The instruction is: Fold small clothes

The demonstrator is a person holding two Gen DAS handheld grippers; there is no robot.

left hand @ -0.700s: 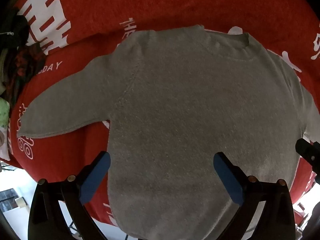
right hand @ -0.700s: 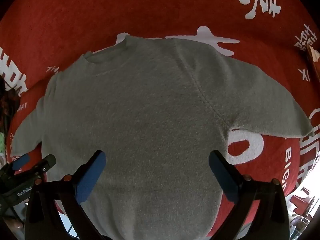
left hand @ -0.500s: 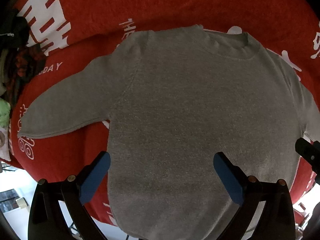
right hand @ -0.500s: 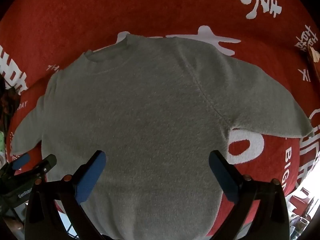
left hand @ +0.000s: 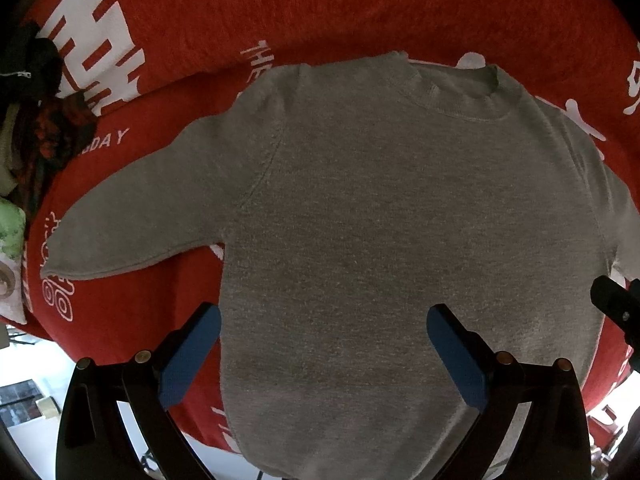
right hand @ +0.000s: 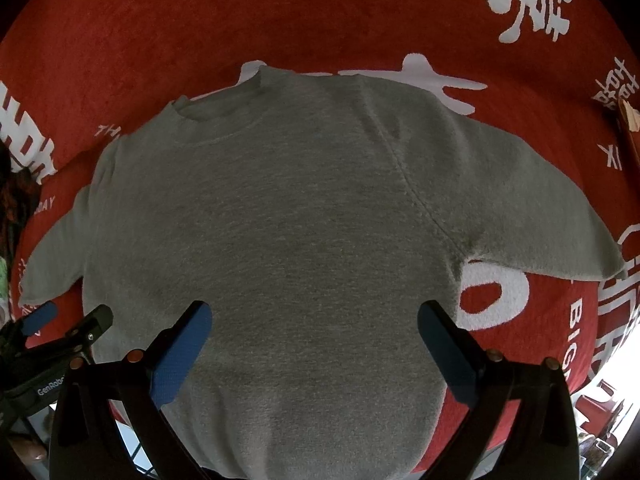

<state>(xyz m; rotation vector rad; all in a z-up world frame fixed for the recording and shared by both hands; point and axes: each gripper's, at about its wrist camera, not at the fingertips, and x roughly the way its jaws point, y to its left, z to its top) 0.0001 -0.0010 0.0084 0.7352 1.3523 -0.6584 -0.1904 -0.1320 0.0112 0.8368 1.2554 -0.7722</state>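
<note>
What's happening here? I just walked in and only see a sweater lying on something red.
A person holds a two-finger gripper in each hand to fold small clothes. A grey sweater lies flat, sleeves spread, on a red cloth with white lettering. The left gripper and right gripper both hover open over its lower body, holding nothing. No fold has been made yet.

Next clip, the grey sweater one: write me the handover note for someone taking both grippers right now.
Left gripper: open, empty, above the lower body of the grey sweater.
Right gripper: open, empty, also over the lower body.
Sweater lies flat, neckline away from you, on the red cloth; left sleeve and right sleeve are spread out.
Done: laid out flat.
Left: every fold; probably sleeves first.
</note>
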